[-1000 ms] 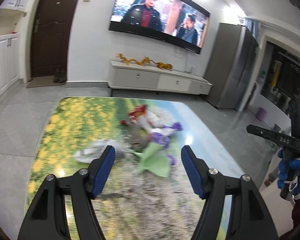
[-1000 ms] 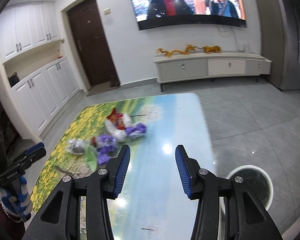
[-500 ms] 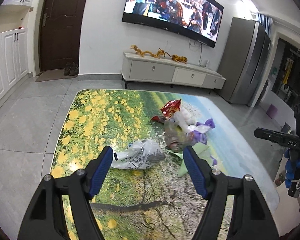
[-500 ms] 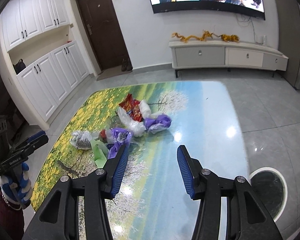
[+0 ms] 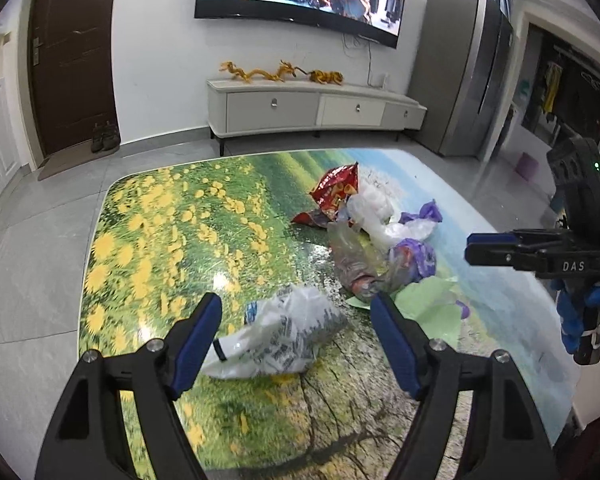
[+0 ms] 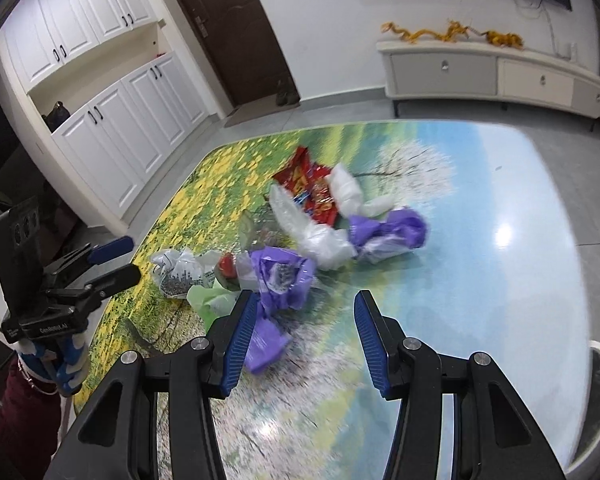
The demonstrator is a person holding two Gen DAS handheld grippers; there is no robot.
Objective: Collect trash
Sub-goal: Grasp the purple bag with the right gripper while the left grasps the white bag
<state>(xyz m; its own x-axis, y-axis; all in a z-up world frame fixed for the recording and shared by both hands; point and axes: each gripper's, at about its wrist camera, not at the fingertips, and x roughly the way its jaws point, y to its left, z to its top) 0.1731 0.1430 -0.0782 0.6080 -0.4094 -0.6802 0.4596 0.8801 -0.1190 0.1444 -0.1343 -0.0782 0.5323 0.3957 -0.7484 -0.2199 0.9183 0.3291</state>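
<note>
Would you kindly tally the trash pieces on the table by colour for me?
Red wrapper: 1
Green bag: 1
Purple bags: 2
White or clear bags: 4, roughly, since they overlap
Total: about 8

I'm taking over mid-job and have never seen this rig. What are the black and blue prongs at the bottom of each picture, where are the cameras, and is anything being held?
There is no robot arm: a person holds a hand tool with two fingers in each hand, and each tool carries a wide-angle camera looking along its fingers. One picture is from the left gripper, the other from the right gripper; each also shows the other tool off to the side. Both are open and hold nothing. On the flower-print table lies a trash pile: a printed white bag in front of the left tool, a red snack wrapper, purple bags and a green bag.
</note>
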